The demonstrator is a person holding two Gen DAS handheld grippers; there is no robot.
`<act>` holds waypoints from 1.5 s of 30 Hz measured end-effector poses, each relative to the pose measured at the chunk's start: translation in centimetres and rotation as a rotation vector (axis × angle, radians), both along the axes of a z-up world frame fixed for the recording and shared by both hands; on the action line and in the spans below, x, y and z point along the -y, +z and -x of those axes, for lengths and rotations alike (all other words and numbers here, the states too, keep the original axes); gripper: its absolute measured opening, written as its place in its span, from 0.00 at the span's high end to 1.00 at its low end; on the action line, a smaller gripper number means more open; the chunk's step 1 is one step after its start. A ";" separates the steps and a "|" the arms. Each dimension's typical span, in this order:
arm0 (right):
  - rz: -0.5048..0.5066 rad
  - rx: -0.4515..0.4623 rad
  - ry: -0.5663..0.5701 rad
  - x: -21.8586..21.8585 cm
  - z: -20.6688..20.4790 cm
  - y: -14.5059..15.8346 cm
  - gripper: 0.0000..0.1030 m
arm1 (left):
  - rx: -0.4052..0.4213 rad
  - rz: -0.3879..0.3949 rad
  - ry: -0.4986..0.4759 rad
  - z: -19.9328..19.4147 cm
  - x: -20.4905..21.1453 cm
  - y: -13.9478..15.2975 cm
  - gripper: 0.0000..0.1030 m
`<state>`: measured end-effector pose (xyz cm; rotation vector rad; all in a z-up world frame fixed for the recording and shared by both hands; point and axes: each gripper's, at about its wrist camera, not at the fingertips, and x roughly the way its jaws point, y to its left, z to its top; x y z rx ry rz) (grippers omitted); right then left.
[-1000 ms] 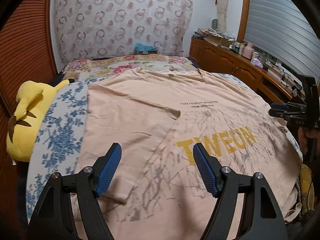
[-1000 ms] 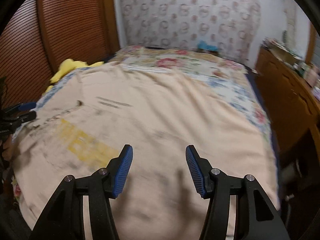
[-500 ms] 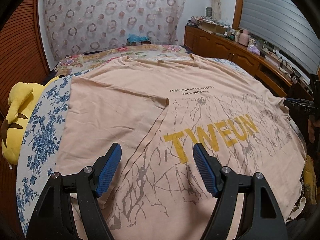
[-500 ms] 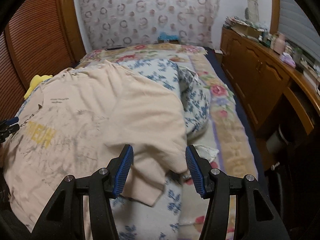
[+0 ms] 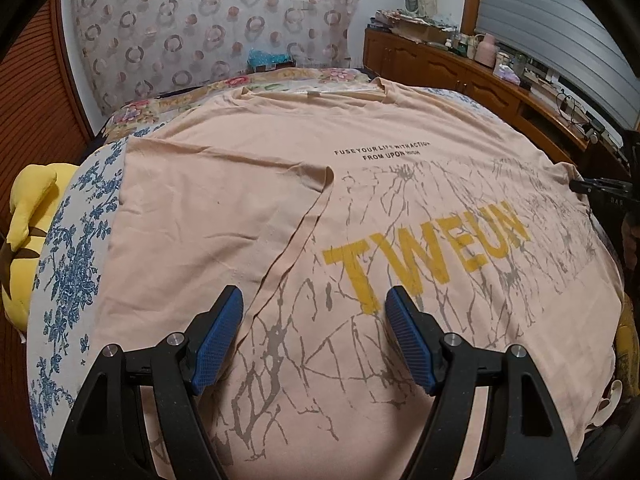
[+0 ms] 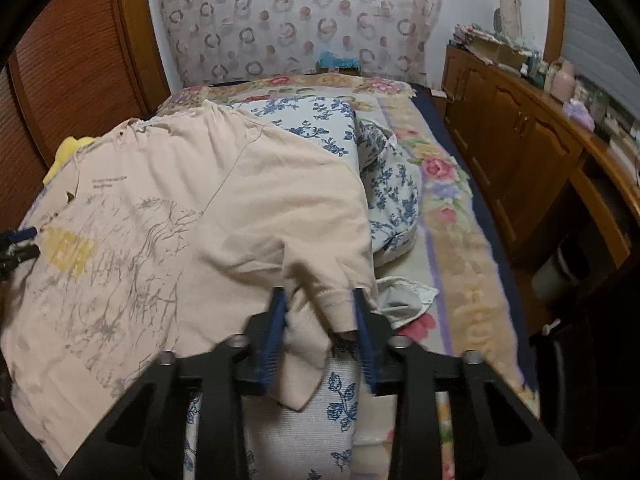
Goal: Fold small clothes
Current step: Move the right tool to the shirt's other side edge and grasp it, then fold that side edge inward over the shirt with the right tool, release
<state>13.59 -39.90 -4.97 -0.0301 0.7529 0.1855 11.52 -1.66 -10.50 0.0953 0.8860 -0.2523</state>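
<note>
Bedtop T-shirt [image 6: 168, 208] sleeve [image 6: 340, 300] between right hand-held gripper [image 6: 320, 324] fingers.

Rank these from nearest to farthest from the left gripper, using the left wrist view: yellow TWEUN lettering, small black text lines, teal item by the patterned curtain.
From the left gripper:
1. Yellow TWEUN lettering, just ahead, to the right.
2. Small black text lines, farther up the peach T-shirt.
3. Teal item, beyond the bed by the patterned curtain.

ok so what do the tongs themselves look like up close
Both match: the left tongs and right tongs have angular matte black arms with triangular cut-outs, small silver bolts at the joints, and blue finger pads with a fine ribbed texture. No cables, markings or sleeves show.
</note>
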 end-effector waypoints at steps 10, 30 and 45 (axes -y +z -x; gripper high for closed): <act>0.014 0.118 0.057 -2.4 1.5 3.3 0.91 | 0.000 -0.034 -0.001 -0.1 0.4 -0.1 0.26; -0.017 0.102 0.323 -10.9 3.9 2.7 0.54 | 0.000 -0.027 0.000 0.0 0.4 0.0 0.26; -0.101 -0.018 0.182 -7.1 -1.7 0.4 0.74 | 0.035 0.025 0.010 0.6 -0.1 1.1 0.26</act>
